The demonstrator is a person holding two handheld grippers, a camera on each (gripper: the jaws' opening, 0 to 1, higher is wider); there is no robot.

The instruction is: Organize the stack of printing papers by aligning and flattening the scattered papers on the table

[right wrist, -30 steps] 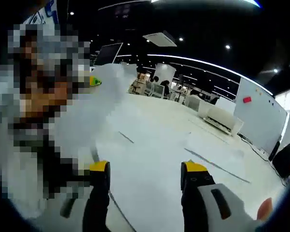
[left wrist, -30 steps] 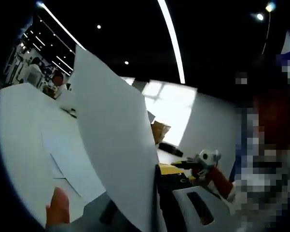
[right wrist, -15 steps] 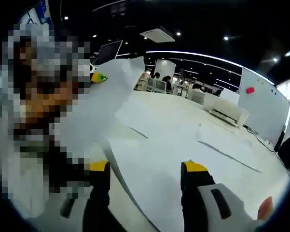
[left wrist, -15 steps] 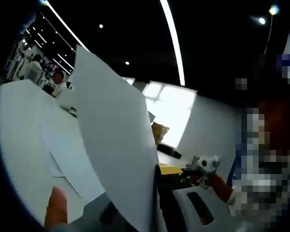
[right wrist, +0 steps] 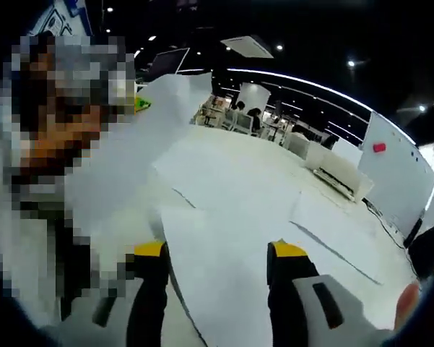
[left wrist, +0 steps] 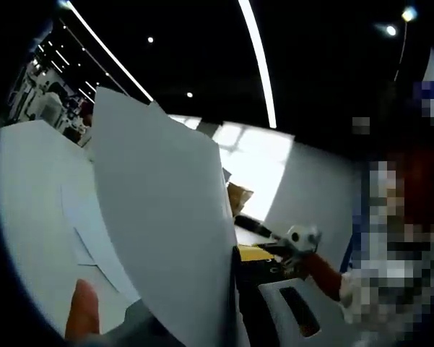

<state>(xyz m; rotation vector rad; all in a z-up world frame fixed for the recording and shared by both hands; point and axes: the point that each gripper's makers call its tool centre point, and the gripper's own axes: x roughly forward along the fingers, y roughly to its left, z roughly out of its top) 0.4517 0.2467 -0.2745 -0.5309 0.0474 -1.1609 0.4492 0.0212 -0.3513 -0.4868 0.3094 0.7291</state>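
A large white sheet (left wrist: 159, 217) stands upright in the left gripper view, with my left gripper (left wrist: 235, 267) shut on its lower edge; the sheet hides one jaw. More white sheets (left wrist: 94, 231) lie overlapping on the white table (left wrist: 29, 188) behind it. In the right gripper view my right gripper (right wrist: 219, 251) is open, its yellow-tipped jaws hovering over loose sheets (right wrist: 224, 181) spread on the table. The held sheet (right wrist: 152, 123) rises at upper left there. My right gripper (left wrist: 297, 238) also comes into the left gripper view from the right.
A person in an orange sleeve (left wrist: 325, 271) stands close beside both grippers. A whiteboard (right wrist: 401, 195) and low white furniture (right wrist: 339, 177) stand beyond the table's far edge. A brown box (left wrist: 238, 196) sits behind the held sheet.
The held sheet has leaned further left in the left gripper view. The right gripper view has tipped down towards the table, bringing the flat sheets closer.
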